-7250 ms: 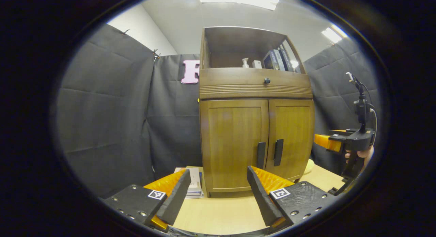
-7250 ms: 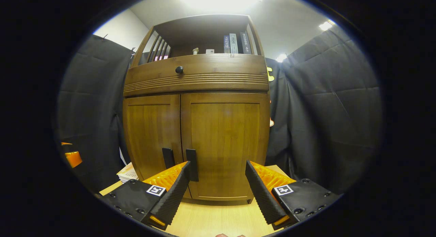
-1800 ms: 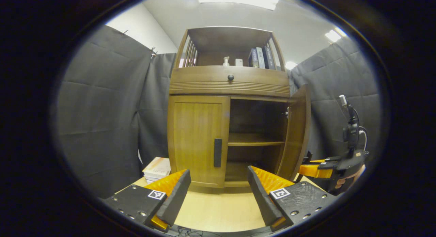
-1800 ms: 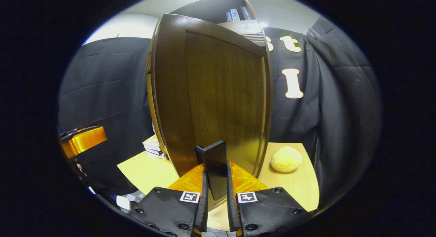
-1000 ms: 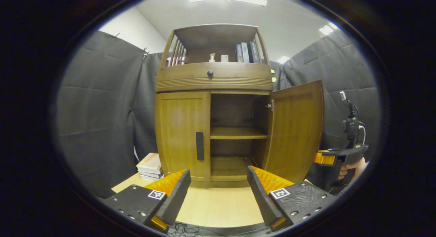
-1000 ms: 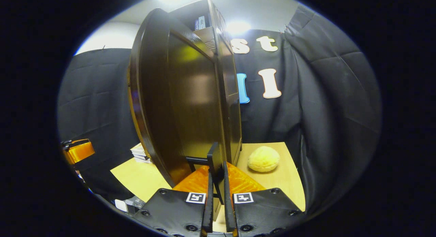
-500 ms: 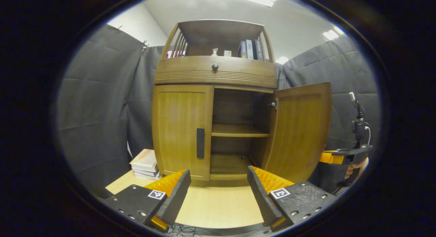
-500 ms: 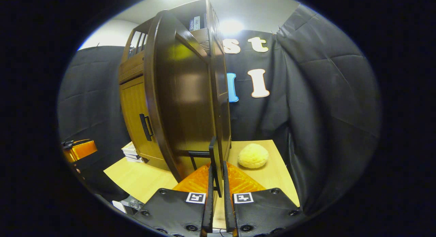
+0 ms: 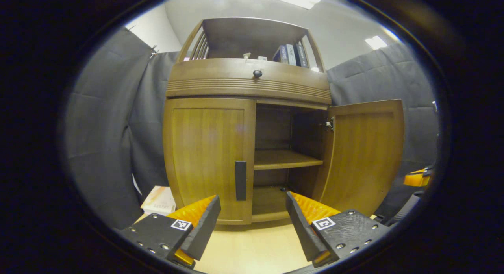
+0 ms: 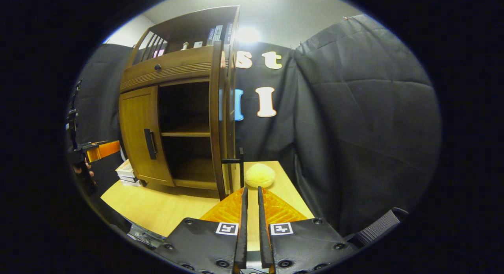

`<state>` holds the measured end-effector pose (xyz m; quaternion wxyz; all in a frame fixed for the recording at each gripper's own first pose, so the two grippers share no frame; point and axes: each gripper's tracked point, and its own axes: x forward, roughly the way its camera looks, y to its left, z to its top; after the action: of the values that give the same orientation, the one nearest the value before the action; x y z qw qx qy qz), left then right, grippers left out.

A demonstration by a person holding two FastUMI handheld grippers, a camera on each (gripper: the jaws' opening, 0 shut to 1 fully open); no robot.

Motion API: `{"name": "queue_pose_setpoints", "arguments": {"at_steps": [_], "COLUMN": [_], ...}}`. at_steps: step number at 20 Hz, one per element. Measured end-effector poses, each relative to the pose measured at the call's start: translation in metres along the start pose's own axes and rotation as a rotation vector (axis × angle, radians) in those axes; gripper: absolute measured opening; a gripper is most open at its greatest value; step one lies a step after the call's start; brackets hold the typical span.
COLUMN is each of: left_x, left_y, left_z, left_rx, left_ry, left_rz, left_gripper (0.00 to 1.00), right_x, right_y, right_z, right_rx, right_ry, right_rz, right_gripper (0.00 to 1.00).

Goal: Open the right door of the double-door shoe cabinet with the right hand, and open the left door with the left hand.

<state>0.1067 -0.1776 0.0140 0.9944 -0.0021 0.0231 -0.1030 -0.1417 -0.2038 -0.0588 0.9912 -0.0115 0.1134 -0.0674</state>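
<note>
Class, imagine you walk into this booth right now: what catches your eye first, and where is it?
The wooden shoe cabinet stands half open: its right door is swung wide, baring the shelf, while the left door is shut. The left gripper gapes open before it. Beside the cabinet a pale round lump lies on the table.

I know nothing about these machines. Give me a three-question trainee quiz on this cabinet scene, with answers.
1. True or false: the left door is shut.
2. What lies on the table just beyond the right door? A) a round pale yellow lump B) a mug C) a shoe
3. Fill in: the left tool has its fingers spread ____, in front of the left door's handle.

Key: 1 true; 2 A, the lump; 3 open.
</note>
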Motion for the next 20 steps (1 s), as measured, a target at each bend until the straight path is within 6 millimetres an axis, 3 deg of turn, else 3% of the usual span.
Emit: {"name": "queue_pose_setpoints", "arguments": {"at_steps": [2, 3, 5, 8, 11, 15, 20], "left_x": [0.018, 0.027, 0.043, 0.066, 0.088, 0.119, 0.152], "left_y": [0.012, 0.017, 0.026, 0.038, 0.044, 0.047, 0.038], "left_z": [0.001, 0.002, 0.004, 0.005, 0.004, -0.001, -0.013], "left_rx": [0.01, 0.009, 0.0, -0.018, -0.051, -0.048, -0.007], "left_ry": [-0.007, -0.009, -0.015, -0.018, -0.02, -0.015, 0.001], "left_rz": [-0.016, -0.023, -0.031, -0.022, -0.017, 0.005, 0.036], "left_gripper": [0.95, 0.95, 0.95, 0.95, 0.95, 0.95, 0.95], "right_x": [-0.013, -0.022, -0.033, -0.038, -0.026, 0.004, 0.04], "right_y": [0.017, 0.025, 0.051, 0.102, 0.137, 0.165, 0.186], "right_z": [0.011, 0.011, 0.012, 0.02, 0.025, 0.047, 0.05], "right_rx": [0.029, 0.033, 0.056, 0.056, 0.003, 0.016, 0.015], "right_ry": [-0.019, -0.031, -0.04, -0.056, -0.071, -0.124, -0.135], "right_rz": [-0.03, -0.042, -0.041, 0.036, 0.108, 0.154, 0.206], "right_gripper": [0.13, 0.07, 0.07, 0.54, 0.96, 1.0, 1.0]}}
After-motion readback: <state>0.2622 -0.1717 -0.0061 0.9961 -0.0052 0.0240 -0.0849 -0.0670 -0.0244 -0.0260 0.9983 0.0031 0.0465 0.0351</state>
